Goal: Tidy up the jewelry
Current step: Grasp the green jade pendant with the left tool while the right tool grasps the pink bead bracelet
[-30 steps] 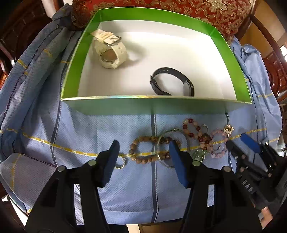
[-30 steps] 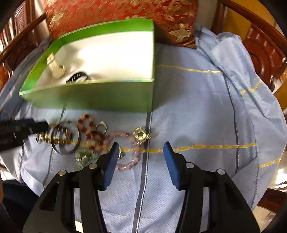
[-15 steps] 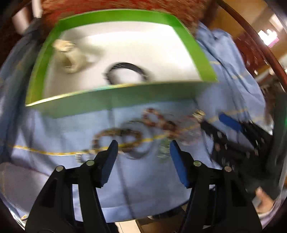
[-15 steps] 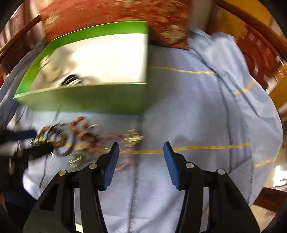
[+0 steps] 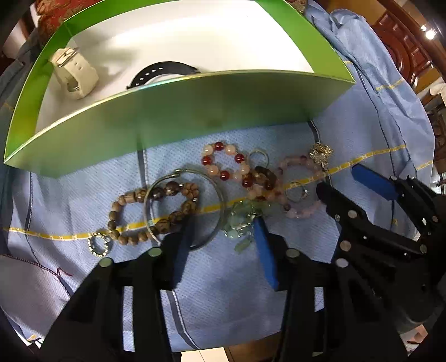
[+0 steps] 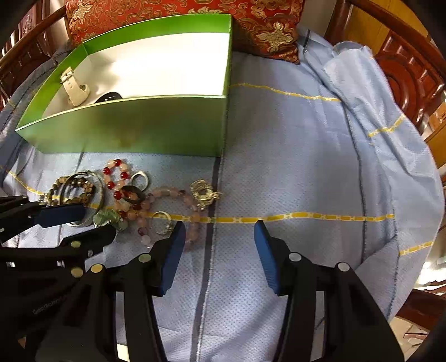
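Loose jewelry lies on the blue cloth in front of the green box (image 5: 178, 117): a wooden bead bracelet (image 5: 139, 192), a silver bangle (image 5: 220, 200), a green jade piece (image 5: 238, 222), a red-and-pale bead bracelet (image 5: 218, 145) and a pink bead bracelet (image 5: 302, 164). My left gripper (image 5: 223, 222) points down over the pile with its jaws closing. The bangle's right rim and the jade piece are between the pads, and no press shows. My right gripper (image 6: 218, 225) hovers open over bare cloth, its left finger next to the pink bracelet (image 6: 195, 217).
Inside the box lie a cream watch (image 5: 75, 75) and a black band (image 5: 164, 69). Small silver rings (image 5: 259, 157), a gold charm (image 5: 320, 151) and a rhinestone ring (image 5: 99, 245) sit among the beads. A red cushion (image 6: 181, 11) and carved wooden rails border the cloth.
My left gripper has slid right and down, from over the wooden beads to the bangle and jade piece, and its jaws have narrowed. The right gripper has hardly moved.
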`<state>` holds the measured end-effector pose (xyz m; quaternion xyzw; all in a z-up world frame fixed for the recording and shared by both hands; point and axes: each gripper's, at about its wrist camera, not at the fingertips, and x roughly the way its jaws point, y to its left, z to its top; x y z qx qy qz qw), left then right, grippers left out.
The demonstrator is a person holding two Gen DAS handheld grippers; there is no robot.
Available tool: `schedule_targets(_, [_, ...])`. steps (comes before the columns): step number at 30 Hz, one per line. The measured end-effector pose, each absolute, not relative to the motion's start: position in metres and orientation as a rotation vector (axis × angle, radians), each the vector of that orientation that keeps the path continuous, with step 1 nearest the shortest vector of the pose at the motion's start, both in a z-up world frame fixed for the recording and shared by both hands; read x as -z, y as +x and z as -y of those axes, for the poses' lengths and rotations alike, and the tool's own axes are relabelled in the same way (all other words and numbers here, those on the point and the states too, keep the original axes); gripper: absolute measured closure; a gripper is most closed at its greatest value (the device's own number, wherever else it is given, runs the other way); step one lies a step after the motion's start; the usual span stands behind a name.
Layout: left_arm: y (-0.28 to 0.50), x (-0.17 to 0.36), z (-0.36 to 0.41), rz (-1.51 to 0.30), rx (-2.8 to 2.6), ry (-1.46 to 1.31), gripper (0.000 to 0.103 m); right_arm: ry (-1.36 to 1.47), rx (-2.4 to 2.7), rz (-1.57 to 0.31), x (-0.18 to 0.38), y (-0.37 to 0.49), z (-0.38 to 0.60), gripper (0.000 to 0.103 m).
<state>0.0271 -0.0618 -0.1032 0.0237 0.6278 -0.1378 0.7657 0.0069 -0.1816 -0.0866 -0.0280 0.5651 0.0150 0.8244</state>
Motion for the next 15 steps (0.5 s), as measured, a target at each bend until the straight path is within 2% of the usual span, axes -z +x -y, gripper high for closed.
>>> schedule_targets(1, [0.028,0.103,0.058,-1.367,0.299,0.029,0.073,-0.058,-0.035,-1.201,0.086,0.007,0.181,0.051])
schedule_targets(4, [0.03,0.103,0.045,-1.377,0.282,-0.015,0.082,-0.056,-0.039,-1.199,0.086,0.008,0.179,0.051])
schedule_targets(11, [0.032,0.102,0.029,-1.387,0.249,-0.032,0.083,-0.076,-0.078,-1.211,0.091,0.004,0.161,0.052])
schedule_targets(12, [0.032,0.102,0.029,-1.387,0.249,-0.033,0.083,-0.09,-0.081,-1.205,0.091,0.003,0.159,0.059])
schedule_targets(13, [0.031,0.101,0.027,-1.388,0.25,-0.033,0.083,-0.087,-0.104,-1.205,0.091,0.003,0.157,0.076])
schedule_targets(15, [0.029,0.103,0.027,-1.386,0.25,-0.032,0.083,-0.091,-0.122,-1.206,0.09,0.002,0.155,0.093])
